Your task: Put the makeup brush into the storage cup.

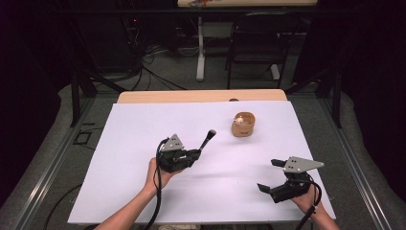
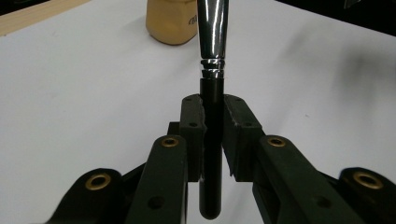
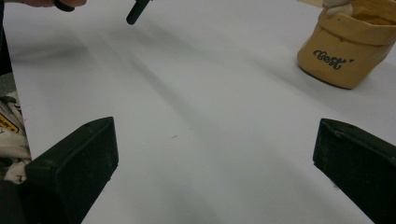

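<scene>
The left tongs (image 1: 195,154) sit over the middle of the desk (image 1: 143,191), a little toward its left edge, and they pinch a brush (image 1: 207,139) by its black handle. The brush slants up and away toward the far right, its dark head in the air, well clear of the white sheet. I judge the step in hand to be carrying the brush toward the pouch (image 1: 243,124), which stands near the far edge, right of centre, with something pale inside it. The next move, as I read it, calls for swinging the brush rightward and away until its head is over the pouch's open mouth, then tipping it down without knocking the soft wall over.

Further right, the right tongs (image 1: 274,176) hover near the near right corner, spread wide with nothing between them. They look idle; they could come forward to steady the pouch.

The left gripper view settles the grip: both pads (image 2: 192,128) press flat on the brush (image 2: 211,116) handle, the butt end hangs below them, and a shiny metal ferrule rises above, with the pouch (image 2: 170,23) just beyond. The high view cannot give that detail, but it alone lays out the gap between brush and pouch. The right gripper view adds the script lettering on the pouch (image 3: 348,51) and the handle's butt (image 3: 136,14) near the top left.
</scene>
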Demonstrator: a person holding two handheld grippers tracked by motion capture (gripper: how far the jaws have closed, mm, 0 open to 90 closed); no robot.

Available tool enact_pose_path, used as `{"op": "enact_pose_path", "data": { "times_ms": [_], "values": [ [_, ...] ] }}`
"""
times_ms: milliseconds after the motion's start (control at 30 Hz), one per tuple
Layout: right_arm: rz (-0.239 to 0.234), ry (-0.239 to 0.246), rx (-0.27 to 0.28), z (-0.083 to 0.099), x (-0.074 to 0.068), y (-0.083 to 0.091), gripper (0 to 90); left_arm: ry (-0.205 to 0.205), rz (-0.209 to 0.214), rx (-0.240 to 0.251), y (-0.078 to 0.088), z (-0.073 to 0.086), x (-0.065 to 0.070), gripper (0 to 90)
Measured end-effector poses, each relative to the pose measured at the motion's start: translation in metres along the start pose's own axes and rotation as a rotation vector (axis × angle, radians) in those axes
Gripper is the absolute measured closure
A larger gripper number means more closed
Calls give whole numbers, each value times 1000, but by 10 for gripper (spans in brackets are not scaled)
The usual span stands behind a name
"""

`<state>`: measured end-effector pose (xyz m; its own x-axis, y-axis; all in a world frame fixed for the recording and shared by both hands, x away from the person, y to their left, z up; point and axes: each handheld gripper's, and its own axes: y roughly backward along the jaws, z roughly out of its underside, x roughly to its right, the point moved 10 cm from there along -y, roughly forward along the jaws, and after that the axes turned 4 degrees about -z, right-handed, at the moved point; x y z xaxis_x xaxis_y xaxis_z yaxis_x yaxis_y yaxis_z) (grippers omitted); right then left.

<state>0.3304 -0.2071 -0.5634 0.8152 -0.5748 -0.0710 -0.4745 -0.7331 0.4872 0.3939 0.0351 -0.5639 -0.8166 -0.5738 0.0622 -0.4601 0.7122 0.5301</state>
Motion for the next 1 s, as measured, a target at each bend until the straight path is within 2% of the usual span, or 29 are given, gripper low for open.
{"op": "enact_pose_path", "data": {
  "times_ms": [133,333,600,800,1000],
  "values": [
    [13,-11,24,-6,1,-2,0,-4,6,5,-3,-2,4,792],
    [6,-36,62,-21,0,-11,0,-1,10,23,-5,-6,8,792],
    [-14,-26,78,-37,-6,-28,0,-3,19,43,-9,-10,12,792],
    [-33,-17,74,-46,-8,-44,0,-22,24,54,-13,-13,19,792],
    [-49,-16,99,-58,-12,-54,0,-30,38,61,-19,-15,27,792]
  ]
}}
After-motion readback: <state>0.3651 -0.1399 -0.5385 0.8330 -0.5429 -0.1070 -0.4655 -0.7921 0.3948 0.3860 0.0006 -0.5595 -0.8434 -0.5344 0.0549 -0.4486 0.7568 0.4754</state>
